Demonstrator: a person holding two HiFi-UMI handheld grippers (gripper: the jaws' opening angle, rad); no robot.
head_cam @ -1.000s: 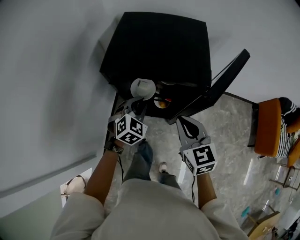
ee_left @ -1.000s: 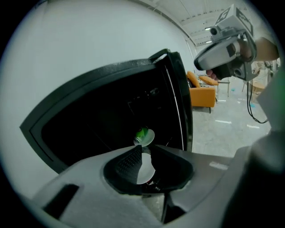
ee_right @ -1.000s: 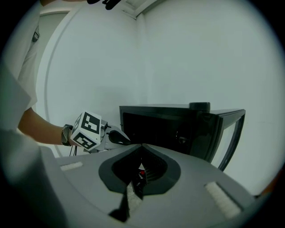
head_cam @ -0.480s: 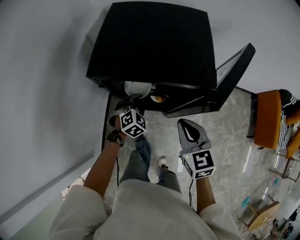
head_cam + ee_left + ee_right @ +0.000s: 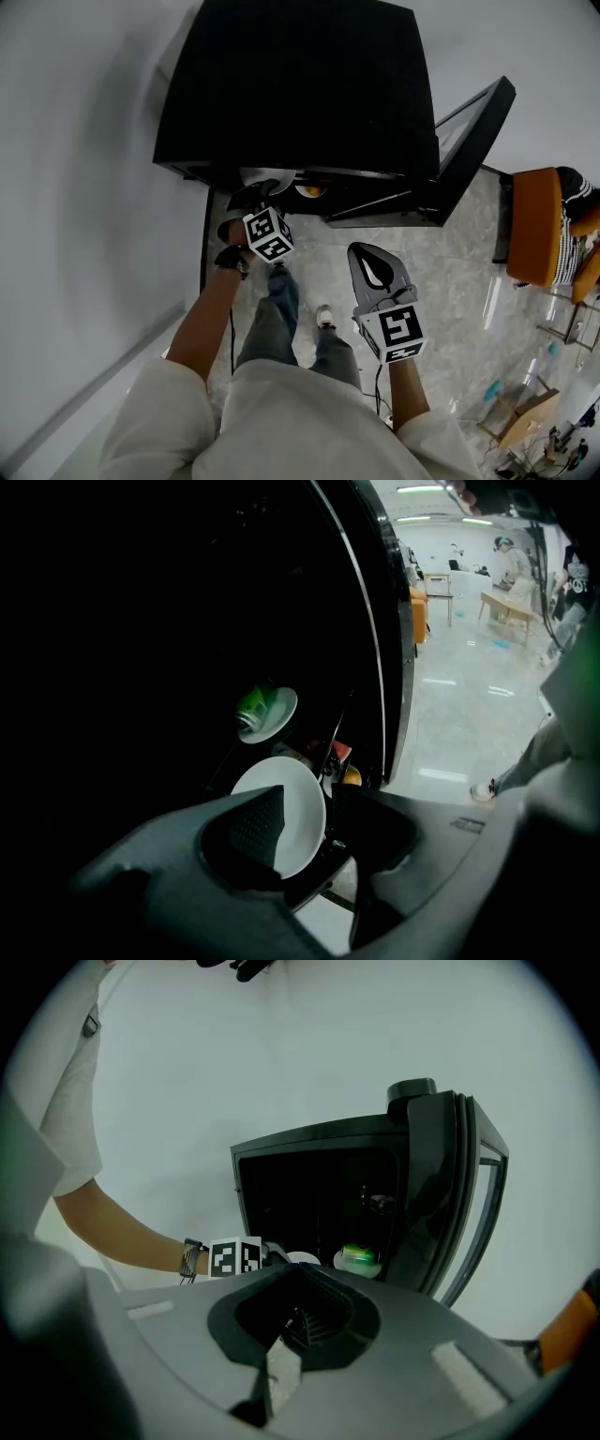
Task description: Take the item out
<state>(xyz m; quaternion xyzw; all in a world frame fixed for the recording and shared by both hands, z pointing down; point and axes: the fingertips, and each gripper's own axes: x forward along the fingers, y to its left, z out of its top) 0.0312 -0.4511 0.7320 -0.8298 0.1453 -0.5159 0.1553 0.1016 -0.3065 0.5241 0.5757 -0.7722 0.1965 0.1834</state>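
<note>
Two claws present, only the left at the work. Left claw (image 5: 323, 803) at the mouth of the black cabinet (image 5: 300, 84), pointing down and inward, jaws apart and just now opening. White plate (image 5: 298, 799) low inside, seen between the jaws and slightly beyond the tips, no pad pressing on it. So: plate straight ahead of the left claw, near rim toward it, remainder deeper in. Further back and apart, a smaller plate (image 5: 279, 714) bearing a green can (image 5: 251, 708). Right claw (image 5: 371, 253) clenched on nothing, hanging outside beside the open glass door (image 5: 473, 131). Judged: left hand much the nearer; near rim the likeliest hold.
</note>
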